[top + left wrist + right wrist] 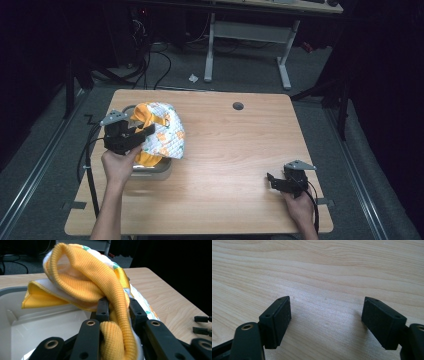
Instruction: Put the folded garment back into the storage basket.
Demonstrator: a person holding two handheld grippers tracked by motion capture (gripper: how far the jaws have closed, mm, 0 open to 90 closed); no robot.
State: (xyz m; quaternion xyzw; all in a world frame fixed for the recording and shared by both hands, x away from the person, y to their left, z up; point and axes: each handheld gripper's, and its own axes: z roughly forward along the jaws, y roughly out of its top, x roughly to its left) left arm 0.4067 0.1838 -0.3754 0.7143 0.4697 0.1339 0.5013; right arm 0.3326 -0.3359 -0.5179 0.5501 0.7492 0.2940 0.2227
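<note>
A bunched garment (pixel 161 134) of white patterned cloth with yellow knit trim hangs over a white bin (pixel 159 169) at the table's left. My left gripper (pixel 146 131) is shut on its yellow knit band (pixel 117 322), which runs between the two black jaws, just above the bin's pale inside (pixel 37 327). My right gripper (pixel 272 181) rests near the table's front right corner. Its jaws stand wide apart over bare wood, with nothing between the pads (pixel 280 320).
The light wooden table (pixel 230 150) has a round cable hole (pixel 238 106) at the back. Behind it stands a second desk on white legs (pixel 210 50), with cables on the grey floor. The other gripper's fingertips (pixel 202 325) show at the right of the left gripper view.
</note>
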